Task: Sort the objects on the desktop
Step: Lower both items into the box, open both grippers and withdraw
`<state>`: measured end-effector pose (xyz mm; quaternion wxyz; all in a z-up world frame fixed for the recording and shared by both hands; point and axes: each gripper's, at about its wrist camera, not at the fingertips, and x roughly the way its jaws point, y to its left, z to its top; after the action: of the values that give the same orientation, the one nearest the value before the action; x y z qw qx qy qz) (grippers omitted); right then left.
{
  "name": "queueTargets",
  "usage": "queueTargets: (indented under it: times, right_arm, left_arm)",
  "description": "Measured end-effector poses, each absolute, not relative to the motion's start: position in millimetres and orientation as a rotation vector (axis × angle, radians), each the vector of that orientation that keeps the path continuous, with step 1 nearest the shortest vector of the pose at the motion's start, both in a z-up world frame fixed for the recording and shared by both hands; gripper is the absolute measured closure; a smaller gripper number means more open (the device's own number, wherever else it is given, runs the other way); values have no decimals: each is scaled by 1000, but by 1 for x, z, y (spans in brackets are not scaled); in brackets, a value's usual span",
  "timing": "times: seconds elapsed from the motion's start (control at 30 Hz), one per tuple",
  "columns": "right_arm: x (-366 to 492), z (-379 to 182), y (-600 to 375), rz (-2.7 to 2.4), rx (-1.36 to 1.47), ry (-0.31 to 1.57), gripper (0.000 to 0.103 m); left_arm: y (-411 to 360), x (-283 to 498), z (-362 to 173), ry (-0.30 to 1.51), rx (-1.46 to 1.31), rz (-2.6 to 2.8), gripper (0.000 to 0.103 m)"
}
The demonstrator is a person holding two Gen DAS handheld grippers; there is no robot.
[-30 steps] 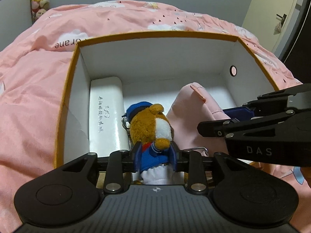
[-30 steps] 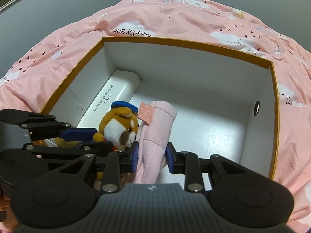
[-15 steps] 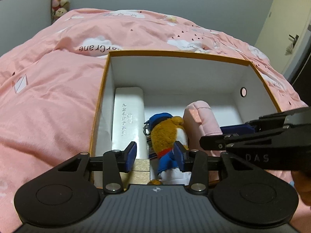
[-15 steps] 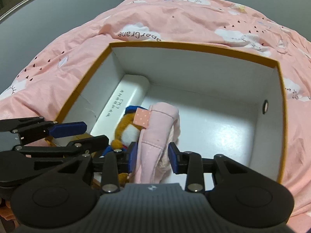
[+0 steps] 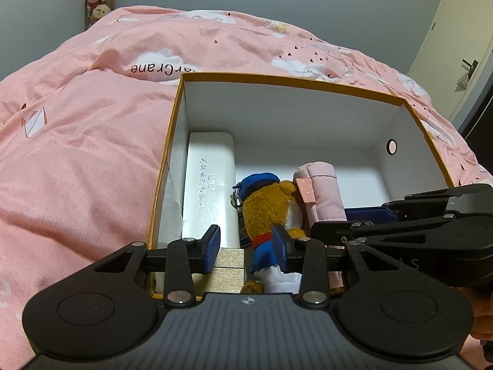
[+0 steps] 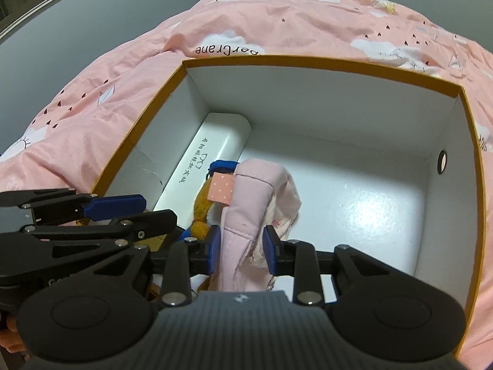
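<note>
The box [image 6: 323, 61] was white inside with an orange rim. The quilt [image 5: 77, 154] was pink with white clouds. The bear [image 5: 265, 203] was brown with a blue cap; the pouch [image 6: 246, 206] was pale pink.

Left gripper [image 5: 246, 248] angles downward with jaws parted and empty; right gripper [image 6: 242, 248] angles downward, jaws closing.

both wrist views downward, sharing box [image 5: 308, 80]
</note>
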<state>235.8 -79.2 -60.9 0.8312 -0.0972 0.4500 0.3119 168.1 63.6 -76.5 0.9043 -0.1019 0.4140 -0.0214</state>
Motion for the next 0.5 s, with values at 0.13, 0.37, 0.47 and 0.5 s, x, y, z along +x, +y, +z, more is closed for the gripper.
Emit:
queueTargets:
  times: [0.13, 0.37, 0.47, 0.5]
  right_arm:
    - [236, -57, -86, 664, -166, 949, 66]
    - [232, -49, -96, 668, -123, 930, 66]
    - [222, -42, -100, 666, -138, 886, 66]
    - [218, -38, -101, 669, -140, 869, 66]
  left_arm:
    - [64, 165, -74, 843, -210, -53, 61]
    - [57, 154, -66, 812, -189, -65, 61]
    - [50, 147, -59, 784, -165, -70, 60]
    - [48, 144, -56, 772, -156, -69, 60]
